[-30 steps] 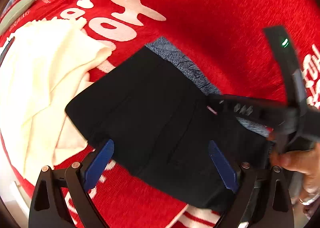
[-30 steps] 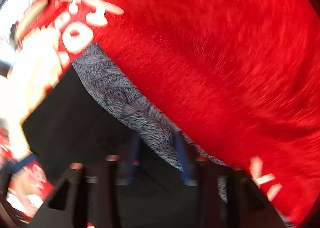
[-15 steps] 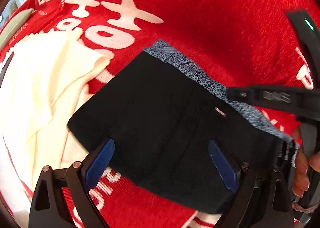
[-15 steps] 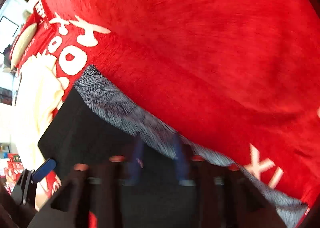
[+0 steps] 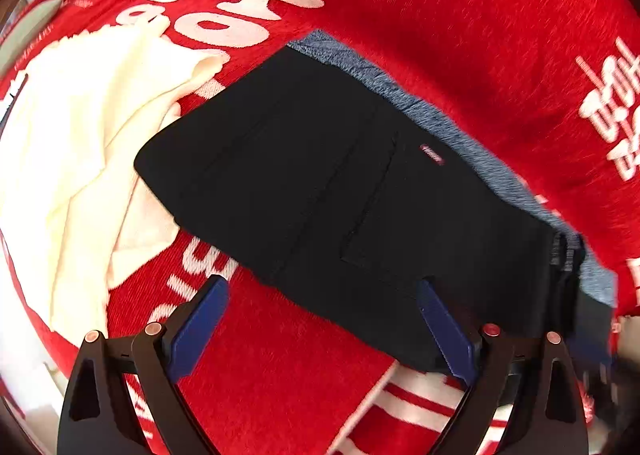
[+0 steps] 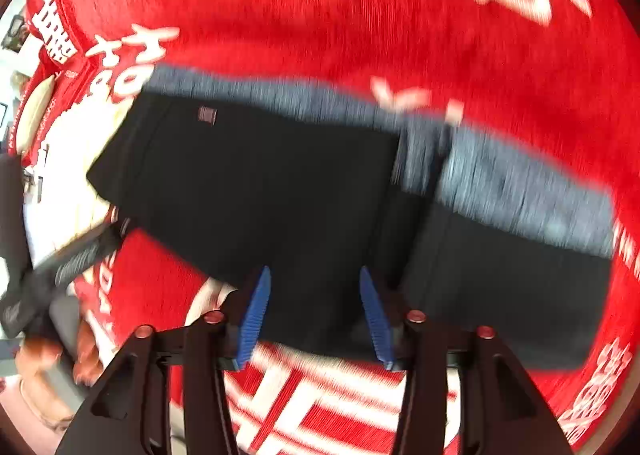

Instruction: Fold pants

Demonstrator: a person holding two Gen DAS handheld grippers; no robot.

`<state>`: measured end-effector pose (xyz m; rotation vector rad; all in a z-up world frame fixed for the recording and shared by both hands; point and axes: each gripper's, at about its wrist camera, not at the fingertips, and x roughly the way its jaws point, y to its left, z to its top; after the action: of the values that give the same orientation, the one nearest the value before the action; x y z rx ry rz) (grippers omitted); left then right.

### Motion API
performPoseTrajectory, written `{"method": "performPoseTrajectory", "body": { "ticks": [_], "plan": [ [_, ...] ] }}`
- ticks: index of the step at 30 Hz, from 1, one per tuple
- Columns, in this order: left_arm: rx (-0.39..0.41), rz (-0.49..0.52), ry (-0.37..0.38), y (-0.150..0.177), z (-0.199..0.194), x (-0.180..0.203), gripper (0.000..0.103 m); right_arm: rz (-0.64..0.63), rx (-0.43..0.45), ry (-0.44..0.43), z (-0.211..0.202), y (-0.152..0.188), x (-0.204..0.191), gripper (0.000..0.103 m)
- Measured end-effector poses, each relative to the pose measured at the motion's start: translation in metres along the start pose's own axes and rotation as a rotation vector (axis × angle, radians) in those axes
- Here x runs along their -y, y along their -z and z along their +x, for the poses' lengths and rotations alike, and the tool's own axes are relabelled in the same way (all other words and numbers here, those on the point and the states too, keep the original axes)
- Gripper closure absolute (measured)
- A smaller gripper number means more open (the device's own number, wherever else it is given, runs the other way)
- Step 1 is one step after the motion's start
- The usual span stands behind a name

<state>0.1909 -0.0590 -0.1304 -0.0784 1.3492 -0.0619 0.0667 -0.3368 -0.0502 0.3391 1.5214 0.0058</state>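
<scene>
Lying flat on the red printed blanket (image 5: 460, 35), the black pants with grey waistband (image 5: 320, 183) appear folded, though blur obscures edges. Left claw (image 5: 320, 319) and right claw (image 6: 314, 311) both gape empty above the near hem, presumably released for inspection.

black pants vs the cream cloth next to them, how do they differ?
The black pants lie flat in a neat, straight-edged shape with a grey waistband; the cream cloth is rumpled, with loose wavy edges. The pants' corner overlaps the cloth, so the cloth sits partly underneath. Both rest on the red blanket, and neither claw grips either one.
</scene>
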Motion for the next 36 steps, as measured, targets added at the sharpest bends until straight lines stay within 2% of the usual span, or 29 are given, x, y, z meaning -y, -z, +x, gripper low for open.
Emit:
{"method": "performPoseTrajectory", "body": {
  "ticks": [3,6,10,12,13,14,16,19,22,24,25,26,27,28,29,31,32,34,35,36],
  "plan": [
    [-0.050,-0.042,-0.008,-0.003,0.019,-0.006,0.007,0.138,-0.044,-0.118,0.006,0.028,0.008,0.054],
    [-0.034,-0.019,-0.019,-0.006,0.019,-0.003,0.007,0.236,-0.071,-0.169,0.024,0.047,0.014,0.054],
    [-0.034,0.018,-0.044,-0.007,0.023,0.005,0.007,0.400,0.001,-0.260,0.040,0.048,0.030,0.054],
    [-0.029,0.030,-0.051,-0.008,0.024,0.007,0.007,0.485,0.024,-0.295,0.043,0.048,0.038,0.064],
    [-0.027,0.035,-0.053,-0.008,0.025,0.008,0.007,0.515,0.031,-0.289,0.043,0.049,0.043,0.083],
    [-0.022,0.041,-0.058,-0.008,0.026,0.009,0.007,0.538,0.033,-0.280,0.044,0.053,0.047,0.089],
    [-0.015,0.054,-0.064,-0.008,0.026,0.011,0.005,0.582,0.026,-0.297,0.047,0.064,0.052,0.091],
    [-0.020,0.056,-0.067,-0.015,0.027,0.018,0.005,0.508,0.001,-0.246,0.043,0.067,0.043,0.092],
    [-0.022,0.013,-0.023,-0.017,0.017,0.011,0.005,0.380,-0.018,-0.202,0.028,0.057,0.027,0.088],
    [-0.013,-0.028,0.021,-0.016,0.008,-0.001,0.005,0.308,0.006,-0.172,0.011,0.051,0.022,0.085],
    [-0.010,-0.055,0.051,-0.015,0.002,-0.006,0.005,0.261,0.032,-0.140,0.001,0.046,0.021,0.076],
    [-0.007,-0.077,0.074,-0.013,-0.002,-0.010,0.005,0.206,0.067,-0.084,-0.009,0.041,0.018,0.061],
    [-0.005,-0.095,0.094,-0.012,-0.005,-0.014,0.005,0.147,0.115,-0.007,-0.019,0.034,0.016,0.051],
    [-0.003,-0.115,0.113,-0.011,-0.008,-0.018,0.005,0.096,0.165,0.070,-0.026,0.027,0.014,0.034],
    [0.000,-0.133,0.124,-0.009,-0.010,-0.021,0.005,0.054,0.203,0.128,-0.028,0.019,0.012,0.032],
    [-0.007,-0.163,0.142,-0.009,-0.008,-0.027,0.005,0.010,0.220,0.165,-0.022,0.010,0.020,0.030],
    [-0.019,-0.175,0.154,-0.007,-0.006,-0.030,0.005,-0.003,0.188,0.171,-0.008,0.003,0.022,0.030],
    [-0.043,-0.208,0.175,-0.005,0.000,-0.035,0.005,0.035,0.038,0.185,0.031,-0.003,0.033,0.029],
    [-0.045,-0.225,0.190,-0.004,0.001,-0.037,0.005,0.043,0.072,0.188,0.035,-0.001,0.034,0.021],
    [-0.043,-0.240,0.207,-0.003,0.004,-0.040,0.005,0.011,0.116,0.188,0.032,0.002,0.028,0.019]
  ]
}}
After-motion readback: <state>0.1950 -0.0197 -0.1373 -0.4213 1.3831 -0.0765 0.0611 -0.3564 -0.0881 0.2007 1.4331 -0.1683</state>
